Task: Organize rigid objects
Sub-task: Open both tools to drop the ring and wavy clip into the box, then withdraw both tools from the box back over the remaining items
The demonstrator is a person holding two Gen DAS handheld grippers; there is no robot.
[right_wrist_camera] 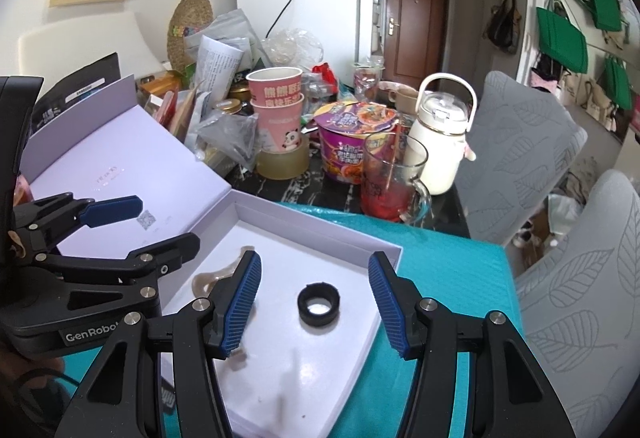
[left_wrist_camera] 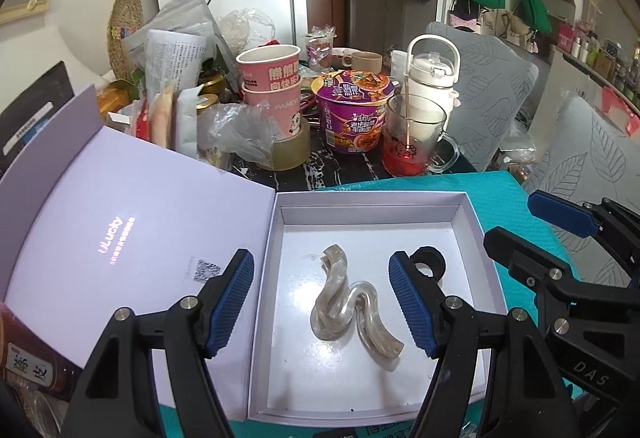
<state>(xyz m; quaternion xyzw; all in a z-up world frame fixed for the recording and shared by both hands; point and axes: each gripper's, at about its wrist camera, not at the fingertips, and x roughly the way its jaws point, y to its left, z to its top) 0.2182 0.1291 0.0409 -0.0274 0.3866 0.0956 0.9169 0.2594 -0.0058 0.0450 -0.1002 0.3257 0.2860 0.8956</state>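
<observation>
A white box with its lilac lid folded open to the left lies on a teal mat. Inside it lie a translucent grey twisted piece and a black ring. My left gripper hovers open above the twisted piece, its pads clear of it. In the right wrist view my right gripper hangs open over the black ring without touching it. The twisted piece is partly hidden behind my finger there. Each gripper shows in the other's view: the right gripper and the left gripper.
Behind the box stands clutter: stacked pink paper cups, a tape roll, a purple noodle bowl, a glass mug with red liquid and a white bottle. Grey leaf-patterned chairs stand on the right.
</observation>
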